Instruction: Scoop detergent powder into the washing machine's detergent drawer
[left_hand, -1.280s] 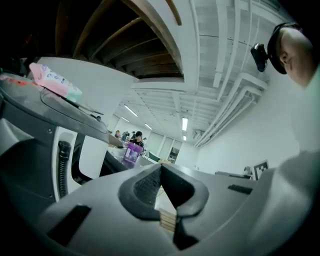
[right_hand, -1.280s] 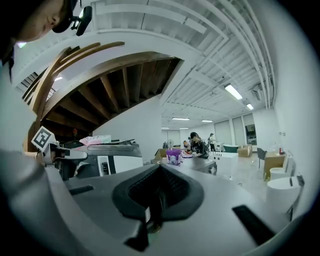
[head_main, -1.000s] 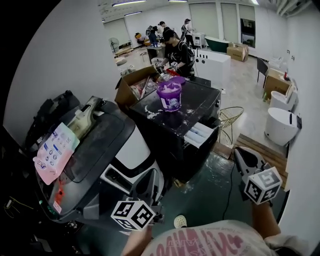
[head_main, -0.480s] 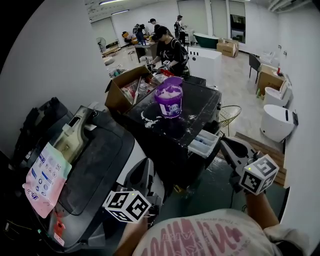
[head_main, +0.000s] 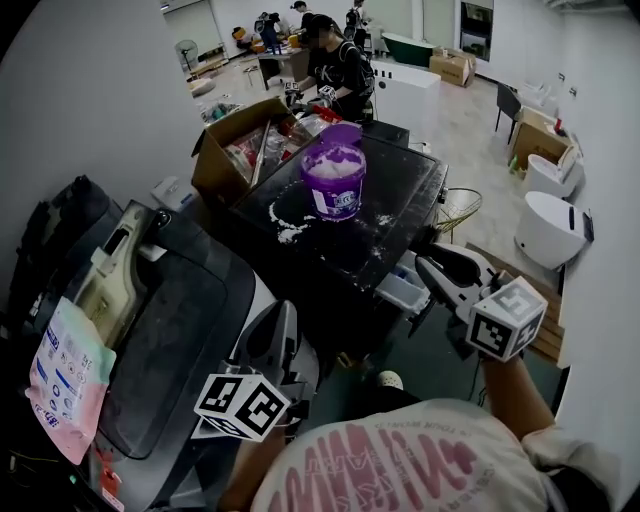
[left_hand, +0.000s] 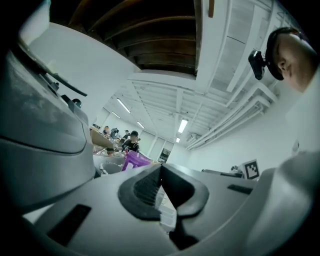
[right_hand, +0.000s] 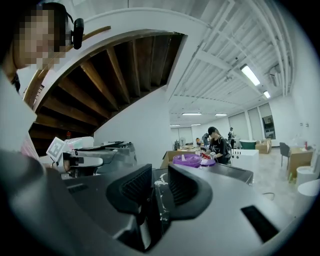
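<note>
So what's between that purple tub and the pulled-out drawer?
In the head view, only the washing machine's dark top, dusted with spilled white powder, lies between the purple tub and the open drawer.

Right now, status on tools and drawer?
Left tool shut, empty. Right tool just opening, empty. White detergent drawer out; purple plastic tub on black machine.

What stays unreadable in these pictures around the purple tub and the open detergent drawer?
- Inside of the purple tub: too small in the head view to show any scoop. Both gripper views see it side-on, so its wall hides the contents.
- Its label: head view, print too small.
- Compartments of the detergent drawer: head view, too small to tell whether they hold powder.
- Front of the washing machine: head view, dark under its top.
</note>
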